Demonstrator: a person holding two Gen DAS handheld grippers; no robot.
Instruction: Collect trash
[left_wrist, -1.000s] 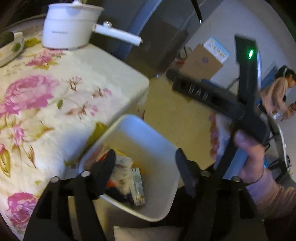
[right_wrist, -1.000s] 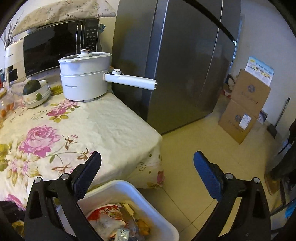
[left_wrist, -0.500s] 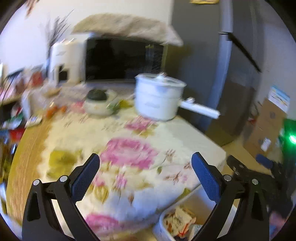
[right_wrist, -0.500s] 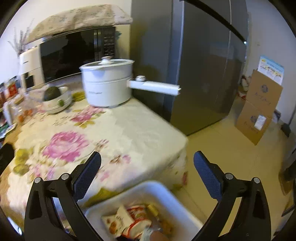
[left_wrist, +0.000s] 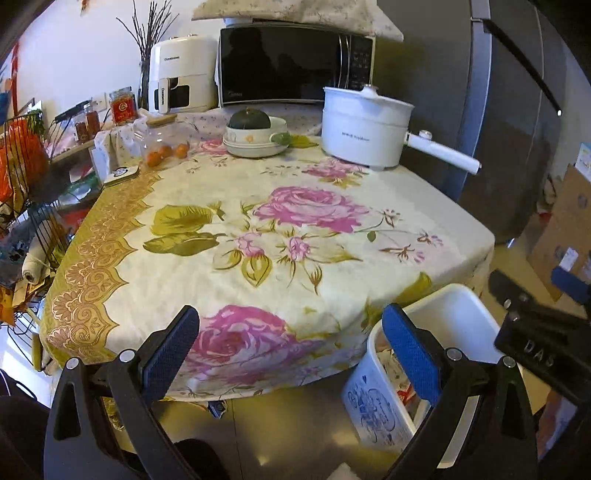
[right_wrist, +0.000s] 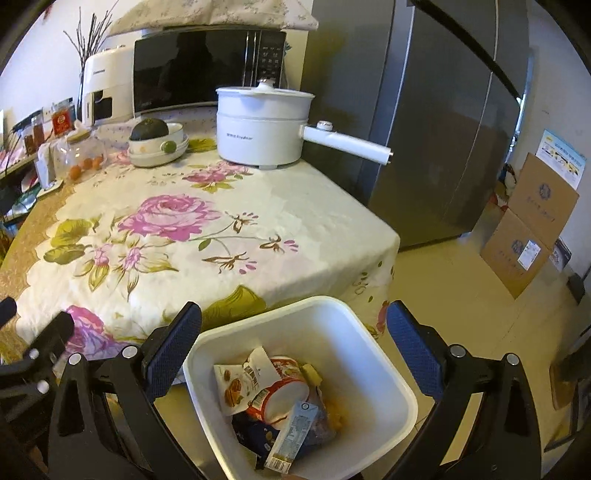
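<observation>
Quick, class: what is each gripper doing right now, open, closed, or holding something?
Left gripper: open, holding nothing, above the table edge.
Right gripper: open, holding nothing, above the white bin.

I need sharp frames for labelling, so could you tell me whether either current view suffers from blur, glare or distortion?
Left wrist view: sharp, with fisheye bending at the edges and the microwave door mirroring the room. Right wrist view: equally sharp, the trash bin clear, the fridge showing soft sheen.
</observation>
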